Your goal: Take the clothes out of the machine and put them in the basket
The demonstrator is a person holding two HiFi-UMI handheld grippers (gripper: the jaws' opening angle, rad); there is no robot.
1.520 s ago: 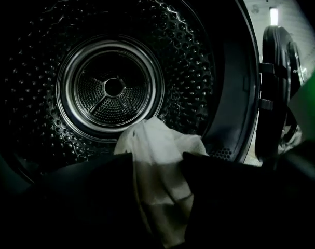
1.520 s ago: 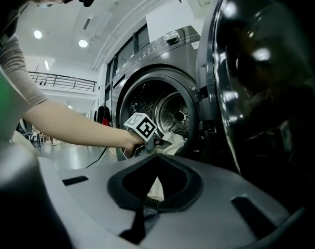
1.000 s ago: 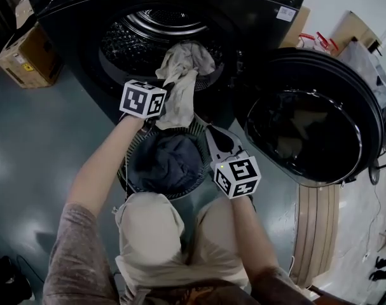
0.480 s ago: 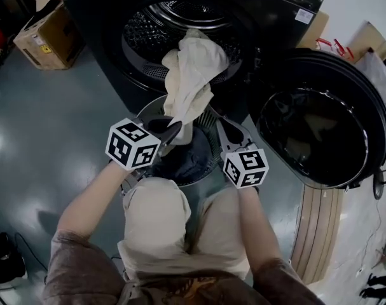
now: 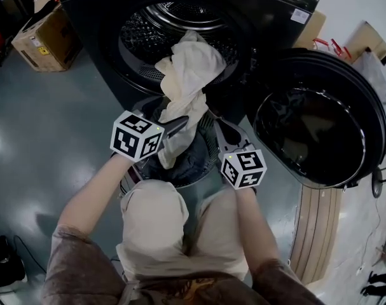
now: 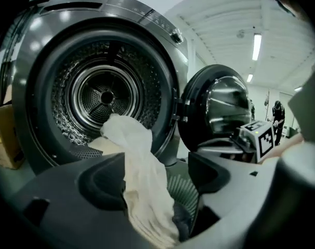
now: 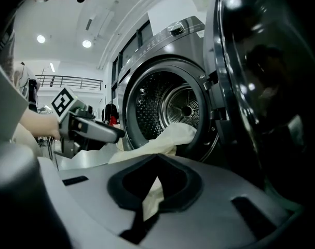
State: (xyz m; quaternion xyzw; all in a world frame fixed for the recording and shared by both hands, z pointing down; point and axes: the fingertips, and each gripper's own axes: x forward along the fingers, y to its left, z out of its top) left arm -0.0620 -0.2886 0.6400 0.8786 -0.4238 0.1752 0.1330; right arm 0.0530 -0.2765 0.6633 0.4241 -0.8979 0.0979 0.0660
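A: Machine (image 5: 103, 30) has the cream cloth's (image 5: 189, 75) top on its drum lip, and the tail hangs into the basket (image 5: 205, 148). Left gripper (image 5: 179, 126) jaws are opening, cloth loose between them.
B: Right gripper (image 5: 223, 132) is closed and empty, beside the rim. Operator should regrip near the lip and drag the rest over.

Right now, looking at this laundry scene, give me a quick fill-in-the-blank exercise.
1. The round door of the machine stands ___.
2. The cream cloth trails from the drum down over the ___.
3. Beneath the cloth's lower end lies a ___ garment.
4. In the head view, the cardboard box shows to the ___ of the machine.
Missing words: open; basket; dark; left.
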